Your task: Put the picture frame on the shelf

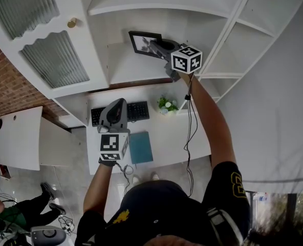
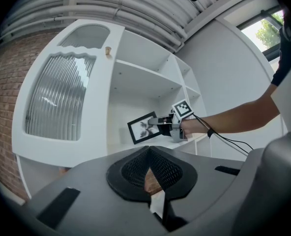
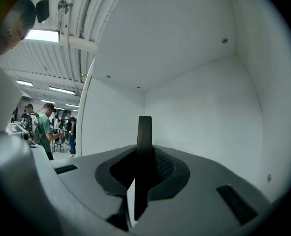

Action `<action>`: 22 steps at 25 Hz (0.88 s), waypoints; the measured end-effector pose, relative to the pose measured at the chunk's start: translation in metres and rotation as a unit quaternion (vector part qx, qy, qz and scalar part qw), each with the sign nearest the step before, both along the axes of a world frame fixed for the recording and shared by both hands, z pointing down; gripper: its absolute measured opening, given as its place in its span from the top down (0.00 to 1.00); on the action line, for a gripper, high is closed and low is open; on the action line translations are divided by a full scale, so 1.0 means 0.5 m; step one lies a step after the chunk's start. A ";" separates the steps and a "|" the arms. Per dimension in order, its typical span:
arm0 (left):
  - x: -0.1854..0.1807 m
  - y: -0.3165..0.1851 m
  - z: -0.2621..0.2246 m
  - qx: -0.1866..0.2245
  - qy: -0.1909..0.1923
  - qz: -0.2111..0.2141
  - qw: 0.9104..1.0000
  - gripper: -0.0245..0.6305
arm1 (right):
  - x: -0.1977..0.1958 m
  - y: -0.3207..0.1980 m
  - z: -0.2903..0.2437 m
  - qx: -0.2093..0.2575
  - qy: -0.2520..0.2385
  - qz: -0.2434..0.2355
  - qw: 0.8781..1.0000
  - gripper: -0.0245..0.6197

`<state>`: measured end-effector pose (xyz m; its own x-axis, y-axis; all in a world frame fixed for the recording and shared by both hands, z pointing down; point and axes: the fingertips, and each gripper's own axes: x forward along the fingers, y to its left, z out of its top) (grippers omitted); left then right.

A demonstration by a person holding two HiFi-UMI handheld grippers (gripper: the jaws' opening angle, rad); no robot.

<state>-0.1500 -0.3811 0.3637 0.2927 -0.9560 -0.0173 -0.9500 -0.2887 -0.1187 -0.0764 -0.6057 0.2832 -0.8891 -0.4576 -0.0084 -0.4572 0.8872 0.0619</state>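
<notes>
Right hand-held gripper pinches the frame by its right edge; in the right gripper view the frame stands edge-on between the jaws. Frame sits inside an open shelf compartment, tilted; contact with the board not discernible. Left hand-held gripper has its jaws pressed together, empty, above the tabletop at the keyboard.

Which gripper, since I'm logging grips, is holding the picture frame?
The right gripper, reaching into the shelf, is clamped on the picture frame; the left gripper hangs back, jaws together on nothing.
</notes>
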 end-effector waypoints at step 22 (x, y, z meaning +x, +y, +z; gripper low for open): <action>0.018 0.010 0.000 -0.001 -0.001 0.011 1.000 0.93 | 0.011 0.007 0.042 -0.008 0.064 -0.034 0.997 0.92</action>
